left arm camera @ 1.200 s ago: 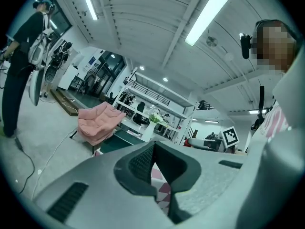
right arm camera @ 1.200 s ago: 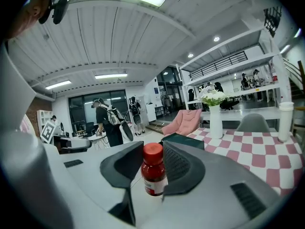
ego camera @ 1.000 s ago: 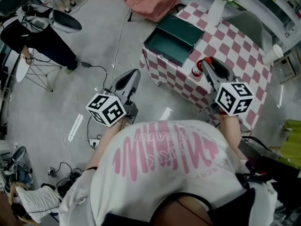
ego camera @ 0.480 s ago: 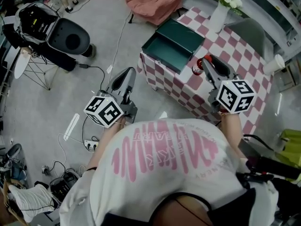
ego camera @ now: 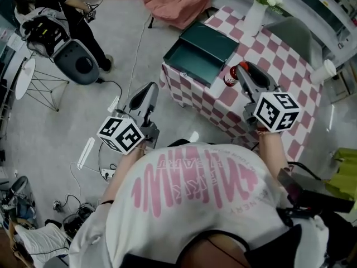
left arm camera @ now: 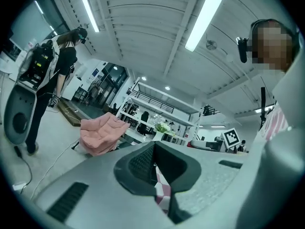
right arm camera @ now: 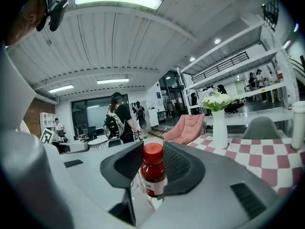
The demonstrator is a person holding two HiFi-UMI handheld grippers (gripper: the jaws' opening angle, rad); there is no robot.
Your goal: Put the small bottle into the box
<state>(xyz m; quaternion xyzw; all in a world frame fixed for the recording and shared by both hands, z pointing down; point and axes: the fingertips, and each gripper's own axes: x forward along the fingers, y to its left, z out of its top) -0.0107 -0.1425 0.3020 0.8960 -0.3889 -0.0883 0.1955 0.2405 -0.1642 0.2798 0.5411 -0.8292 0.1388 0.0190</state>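
Right now my right gripper [ego camera: 239, 71] is clenched on the small bottle [right arm camera: 153, 171], 1 pad on each side of its body. The bottle has a red cap, dark red contents and a white label, and in the right gripper view it stands upright between my jaws. From the head view it sits over the table [ego camera: 281, 66], which has a pink and white checked cloth. It is just beside the near right corner of the box [ego camera: 192, 63] and outside it. I cannot tell whether its base touches the cloth.

The box is dark green and lies open at the table's left end, with its lid [ego camera: 216, 38] laid back toward the far side and its inside bare.

My left gripper [left arm camera: 153, 163] is closed down to a thin slit with nothing gripped. Only a strip of the checked cloth shows through the gap in the left gripper view. In the head view it hangs over the grey floor [ego camera: 67, 121], off the table's left side and apart from the box.

Further back on the table stand a white vase [ego camera: 254, 17] with pale flowers and a paper cup [ego camera: 325, 70]. A pink armchair [ego camera: 175, 1] sits on the floor beyond the box, and a person in dark clothes [ego camera: 75, 7] stands at the far left.
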